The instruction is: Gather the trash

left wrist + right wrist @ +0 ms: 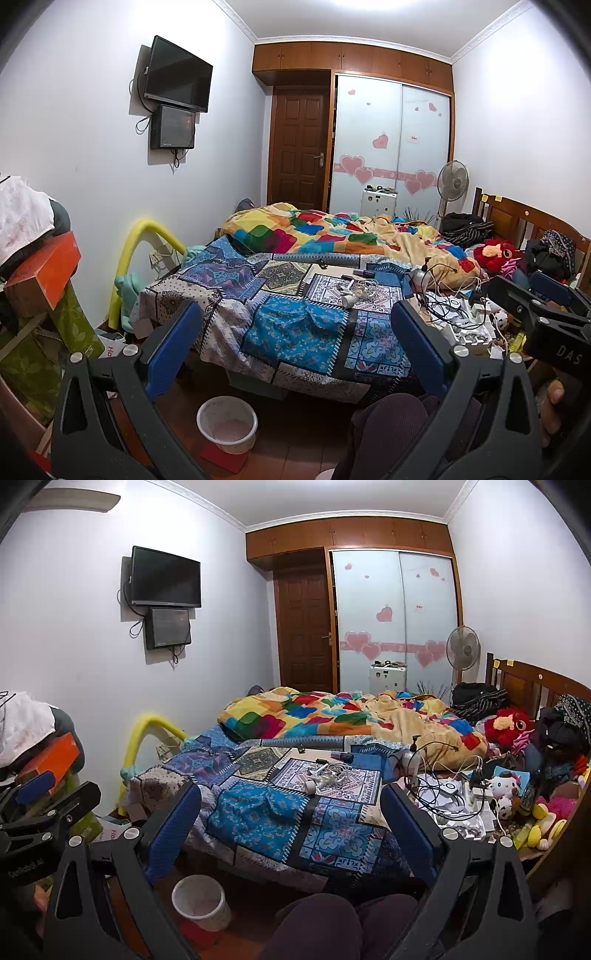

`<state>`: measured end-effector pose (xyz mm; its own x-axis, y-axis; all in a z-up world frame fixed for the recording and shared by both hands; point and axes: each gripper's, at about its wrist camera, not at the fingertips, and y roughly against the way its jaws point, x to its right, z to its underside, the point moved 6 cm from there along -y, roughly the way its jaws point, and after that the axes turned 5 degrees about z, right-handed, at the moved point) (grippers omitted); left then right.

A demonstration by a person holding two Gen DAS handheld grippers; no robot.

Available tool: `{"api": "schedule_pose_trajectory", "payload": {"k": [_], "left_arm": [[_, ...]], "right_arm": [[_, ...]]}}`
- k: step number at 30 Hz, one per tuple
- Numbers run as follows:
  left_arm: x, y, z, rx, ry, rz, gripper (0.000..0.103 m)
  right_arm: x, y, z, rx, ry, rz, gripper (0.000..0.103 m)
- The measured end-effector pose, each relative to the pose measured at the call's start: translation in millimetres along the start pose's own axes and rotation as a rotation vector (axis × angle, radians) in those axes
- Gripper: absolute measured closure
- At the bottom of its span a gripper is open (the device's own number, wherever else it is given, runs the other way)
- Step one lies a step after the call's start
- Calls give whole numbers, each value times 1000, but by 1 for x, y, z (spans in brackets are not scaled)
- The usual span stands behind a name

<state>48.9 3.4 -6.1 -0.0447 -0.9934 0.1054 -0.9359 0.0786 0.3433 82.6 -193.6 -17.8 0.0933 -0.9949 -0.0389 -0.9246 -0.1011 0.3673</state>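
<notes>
Both tongs were spread wide and held nothing. The left tongs filled the lower part of the left wrist view, blue pads angled outward over the foot of the bed. The right tongs stood the same way in the lower part of the right wrist view; they also showed at the right edge of the left view, with a fingertip of the person below them.

The white wastebasket sat on the floor at the lower centre-left of both views, just in front of the bed's foot, near the person's dark-clad knee.

On the patchwork bedspread, right of centre, lay a small white heap of crumpled scraps and cords with a roll of tape beside it. Further right, tangled cables and white boxes crowded the bed's edge, next to plush toys. A bright patchwork blanket lay bunched across mid-frame. A television hung on the wall at upper left.
</notes>
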Motion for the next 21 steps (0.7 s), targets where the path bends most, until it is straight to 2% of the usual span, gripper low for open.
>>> {"api": "schedule_pose_trajectory", "payload": {"k": [21], "left_arm": [[2, 1, 2, 5, -3, -4, 0]], "right_arm": [[-2, 0, 0, 1, 0, 0, 6]]}}
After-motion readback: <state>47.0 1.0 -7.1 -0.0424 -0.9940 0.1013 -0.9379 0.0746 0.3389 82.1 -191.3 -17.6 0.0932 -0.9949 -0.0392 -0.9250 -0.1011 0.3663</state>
